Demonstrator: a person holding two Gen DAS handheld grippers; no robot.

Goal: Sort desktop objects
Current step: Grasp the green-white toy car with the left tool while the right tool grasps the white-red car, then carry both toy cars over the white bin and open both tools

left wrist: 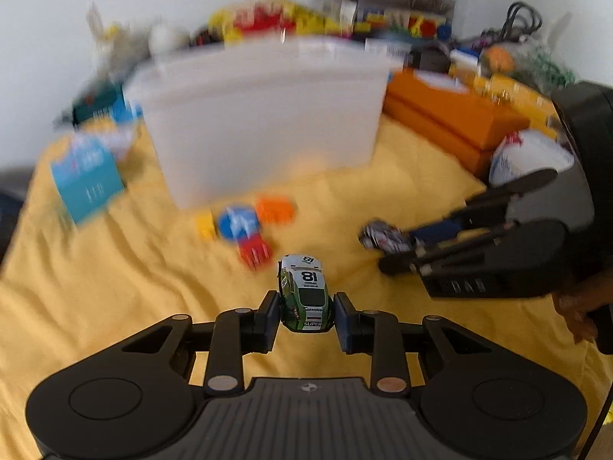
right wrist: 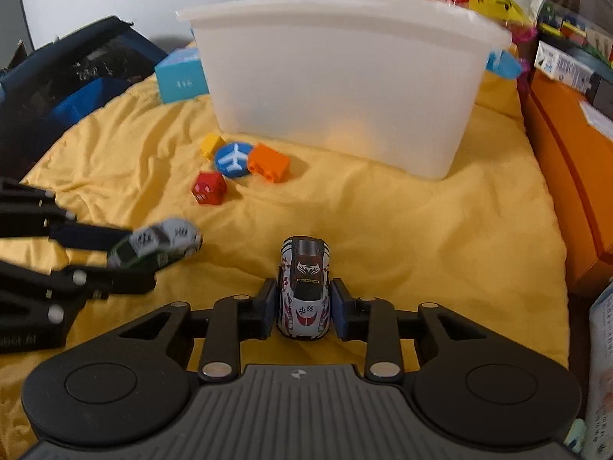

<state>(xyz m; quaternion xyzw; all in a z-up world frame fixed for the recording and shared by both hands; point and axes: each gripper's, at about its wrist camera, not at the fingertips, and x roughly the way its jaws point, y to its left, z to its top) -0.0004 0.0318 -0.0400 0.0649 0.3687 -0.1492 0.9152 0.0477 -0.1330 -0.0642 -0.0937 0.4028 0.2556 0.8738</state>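
My left gripper [left wrist: 306,308] is shut on a green and white toy car [left wrist: 305,291] numbered 81, held above the yellow cloth. My right gripper [right wrist: 303,303] is shut on a white, red and blue toy car [right wrist: 305,287]. Each sees the other: the right gripper [left wrist: 377,249] with its car [left wrist: 385,235] shows at the right of the left wrist view, the left gripper [right wrist: 153,257] with the green car [right wrist: 157,247] at the left of the right wrist view. A translucent white bin [right wrist: 341,92] stands ahead of both.
In front of the bin lie a yellow block [right wrist: 211,145], a blue airplane disc [right wrist: 233,159], an orange brick [right wrist: 268,162] and a red block [right wrist: 208,188]. A light blue box [right wrist: 180,74] sits left of the bin. Orange boxes [right wrist: 567,145] line the right side.
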